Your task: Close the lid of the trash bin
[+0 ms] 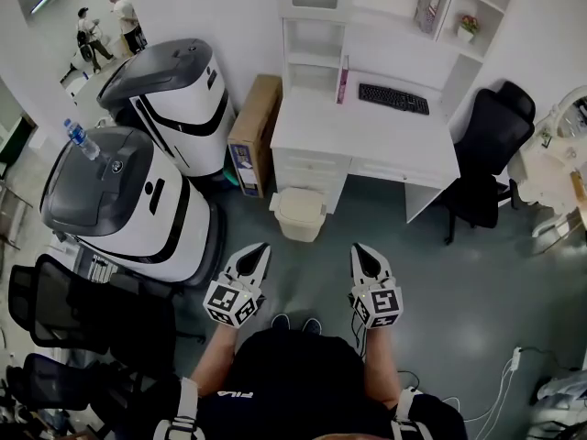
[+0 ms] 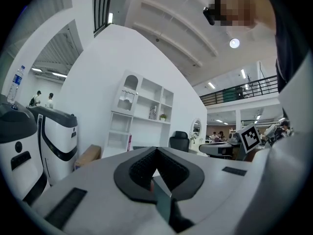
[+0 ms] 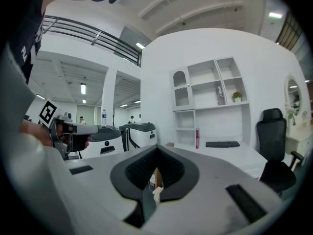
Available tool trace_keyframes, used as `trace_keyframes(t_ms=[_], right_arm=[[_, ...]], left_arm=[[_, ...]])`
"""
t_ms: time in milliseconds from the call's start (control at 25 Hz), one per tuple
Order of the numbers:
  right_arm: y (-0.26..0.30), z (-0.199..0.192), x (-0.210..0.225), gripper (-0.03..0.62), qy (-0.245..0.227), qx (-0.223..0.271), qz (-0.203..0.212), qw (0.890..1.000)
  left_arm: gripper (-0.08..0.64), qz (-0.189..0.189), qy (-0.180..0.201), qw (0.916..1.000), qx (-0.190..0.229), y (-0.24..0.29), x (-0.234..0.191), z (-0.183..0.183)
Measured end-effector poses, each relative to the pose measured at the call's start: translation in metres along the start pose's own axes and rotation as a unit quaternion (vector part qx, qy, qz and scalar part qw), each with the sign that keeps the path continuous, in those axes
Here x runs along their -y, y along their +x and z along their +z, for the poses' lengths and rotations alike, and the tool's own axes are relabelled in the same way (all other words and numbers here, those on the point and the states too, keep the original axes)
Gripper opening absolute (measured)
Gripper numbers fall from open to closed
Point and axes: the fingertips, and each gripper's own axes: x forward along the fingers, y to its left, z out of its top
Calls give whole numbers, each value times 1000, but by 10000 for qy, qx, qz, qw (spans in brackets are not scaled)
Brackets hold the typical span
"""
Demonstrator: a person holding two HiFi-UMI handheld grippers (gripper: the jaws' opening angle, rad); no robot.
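A small cream trash bin [image 1: 299, 214] stands on the grey floor against the white desk's drawers. From above its lid looks flat on top, and whether it sits fully down I cannot tell. Both grippers hang apart from it, a little nearer to me. My left gripper [image 1: 260, 248] points at the bin's left side with its jaws together and nothing held [image 2: 156, 152]. My right gripper [image 1: 359, 249] is to the bin's right, also shut and empty [image 3: 157, 150]. A sliver of the bin [image 3: 156, 193] shows through the slit between the right jaws.
A white desk [image 1: 313, 135] with a black keyboard [image 1: 393, 98] stands behind the bin. A cardboard box [image 1: 254, 132] leans at its left. Two large white-and-grey machines [image 1: 130, 202] [image 1: 174, 94] fill the left. Black office chairs [image 1: 492, 152] [image 1: 64, 312] stand at both sides.
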Motion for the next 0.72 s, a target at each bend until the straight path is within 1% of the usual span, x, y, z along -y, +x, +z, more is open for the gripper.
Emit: trace_keyframes(t_ms=[80, 160, 400, 720], right_arm=[[3, -3, -2, 3, -28, -43, -8, 10000], [5, -4, -5, 3, -64, -74, -16, 10000], [13, -4, -10, 3, -108, -104, -21, 9999], [20, -3, -15, 3, -43, -100, 27, 9999]], left_arm=[[3, -22, 145, 9999, -79, 1, 0, -2], [3, -18, 211, 9997, -107, 2, -2, -2], [3, 53, 110, 9999, -48, 3, -15, -1], [3, 40, 86, 9999, -134, 4, -26, -4]])
